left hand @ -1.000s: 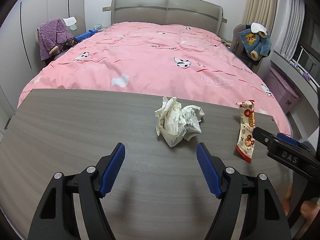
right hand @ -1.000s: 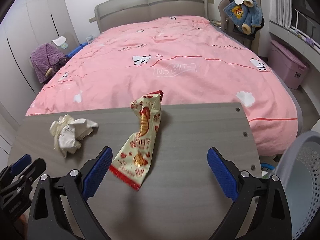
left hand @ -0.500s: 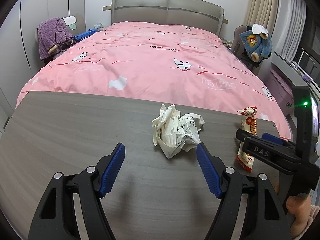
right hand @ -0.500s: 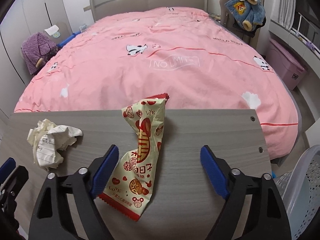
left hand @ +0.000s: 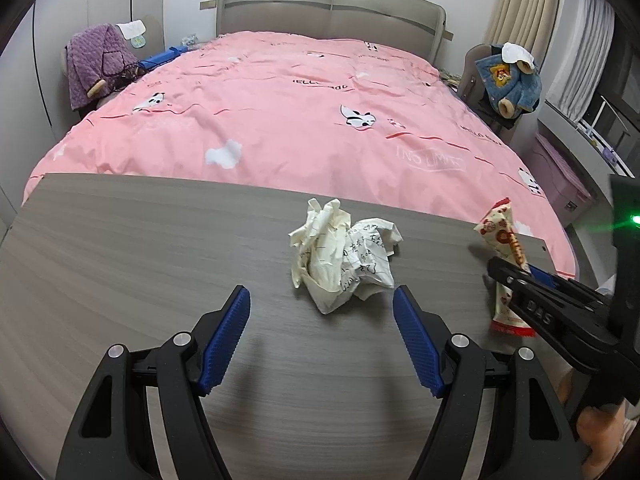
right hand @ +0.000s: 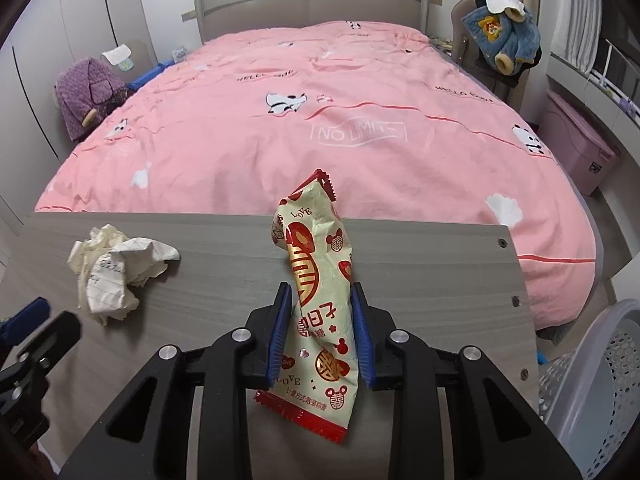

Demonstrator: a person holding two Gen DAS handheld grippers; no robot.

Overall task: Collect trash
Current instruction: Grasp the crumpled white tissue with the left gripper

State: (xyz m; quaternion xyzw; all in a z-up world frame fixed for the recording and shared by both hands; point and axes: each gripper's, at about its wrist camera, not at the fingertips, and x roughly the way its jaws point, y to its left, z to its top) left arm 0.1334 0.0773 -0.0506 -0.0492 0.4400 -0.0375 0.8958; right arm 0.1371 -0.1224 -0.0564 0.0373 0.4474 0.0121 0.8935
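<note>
My left gripper (left hand: 322,338) hangs over the grey worktop (left hand: 120,248) with its blue fingers (left hand: 226,338) spread apart, just short of the crumpled paper wad (left hand: 344,254). At the right edge my right gripper (left hand: 516,276) has just been closing and clamps the snack wrapper (left hand: 502,236), whose top stands above it. Beyond the worktop lies a pink bed (left hand: 280,120).

Colour-wise: the snack wrapper (right hand: 320,300) is cream with red and gold circles, little red mouse heads and red zigzag ends. The crumpled paper (left hand: 344,254) is off-white with dark handwriting. The table (left hand: 120,248) is grey woodgrain. At 12 o'clock, the duvet (right hand: 320,92) is pink with black-and-white cartoon animals, white clouds and thin red lines. Both grippers have blue ribbed pads (left hand: 224,340) on black arms.
</note>
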